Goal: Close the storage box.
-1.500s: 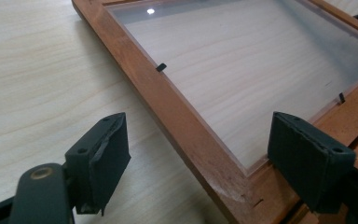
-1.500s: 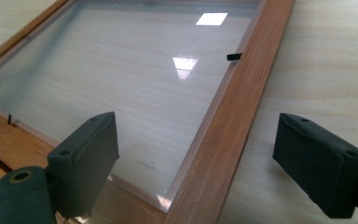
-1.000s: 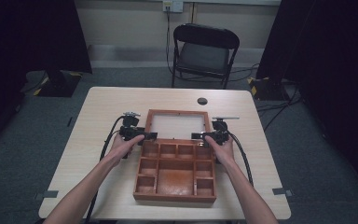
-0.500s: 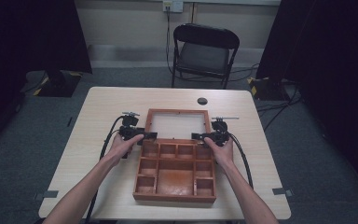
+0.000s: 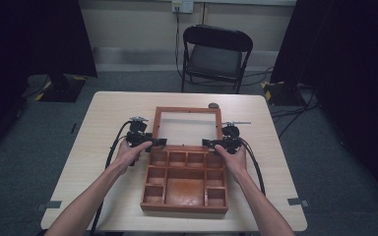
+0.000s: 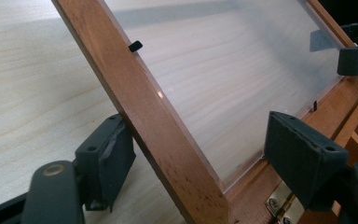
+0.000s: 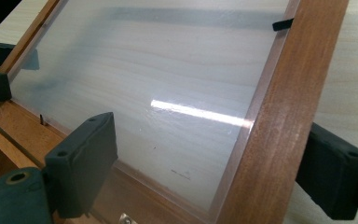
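An open wooden box [image 5: 184, 209] with several empty compartments lies on the table. Its lid [image 5: 187, 110], a wooden frame around a clear pane, is folded back behind it. My left gripper [image 5: 158, 142] is at the lid's left rail near the hinge, and my right gripper [image 5: 207, 143] is at the right rail. In the left gripper view my left gripper [image 6: 198, 126] is open astride the rail [image 6: 140, 102]; one jaw is close beside it, the other stands apart over the pane [image 6: 223, 70]. In the right gripper view my right gripper [image 7: 212, 133] is open astride the other rail [image 7: 289, 93].
The light wooden table [image 5: 108, 113] has bare room left and right of the box. A small dark round object [image 5: 213, 105] lies just behind the lid. A black folding chair [image 5: 216, 54] stands beyond the far edge. Cables trail from both grippers along the forearms.
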Available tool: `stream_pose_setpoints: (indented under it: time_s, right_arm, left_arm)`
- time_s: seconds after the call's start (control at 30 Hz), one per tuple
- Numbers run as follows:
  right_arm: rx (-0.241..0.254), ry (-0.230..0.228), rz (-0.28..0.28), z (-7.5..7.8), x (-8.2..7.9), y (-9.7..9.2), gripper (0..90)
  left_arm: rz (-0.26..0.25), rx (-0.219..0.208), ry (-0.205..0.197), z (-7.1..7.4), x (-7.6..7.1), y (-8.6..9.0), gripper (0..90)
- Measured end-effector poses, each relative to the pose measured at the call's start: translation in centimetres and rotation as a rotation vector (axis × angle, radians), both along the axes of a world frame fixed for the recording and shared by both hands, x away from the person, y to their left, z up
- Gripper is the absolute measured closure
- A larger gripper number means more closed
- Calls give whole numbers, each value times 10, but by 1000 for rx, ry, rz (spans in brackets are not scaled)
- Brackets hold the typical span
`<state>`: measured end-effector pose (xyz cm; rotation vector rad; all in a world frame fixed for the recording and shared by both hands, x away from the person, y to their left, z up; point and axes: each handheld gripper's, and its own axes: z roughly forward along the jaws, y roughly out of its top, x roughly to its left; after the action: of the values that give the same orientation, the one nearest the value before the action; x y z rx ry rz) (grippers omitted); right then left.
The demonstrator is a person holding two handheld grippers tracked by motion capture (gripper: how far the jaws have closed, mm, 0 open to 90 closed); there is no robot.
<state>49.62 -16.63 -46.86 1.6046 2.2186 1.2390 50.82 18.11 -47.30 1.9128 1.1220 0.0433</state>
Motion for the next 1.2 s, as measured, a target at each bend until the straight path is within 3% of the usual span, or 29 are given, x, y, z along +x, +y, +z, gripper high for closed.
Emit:
stream_pose_setpoints:
  time_s: [0.23,0.37,0.5,0.73,0.93,1.2]
  right_arm:
    - [-1,-6,-4,3,-1,0,157]
    - [-1,-38,-13,8,-3,-1,191]
    - [37,-49,-17,13,-5,-3,194]
    - [54,-64,-13,19,-7,-6,214]
    - [61,-75,-5,25,-9,-12,322]
    - [86,-96,-1,32,-15,-18,402]
  left_arm:
    - [11,17,-22,5,-1,2,295]
    - [22,9,-44,10,-2,6,375]
    - [29,20,-69,15,-5,7,418]
    - [31,4,-86,21,-8,9,453]
    - [38,-16,-101,27,-11,12,483]
    - [38,-28,-127,36,-16,15,536]
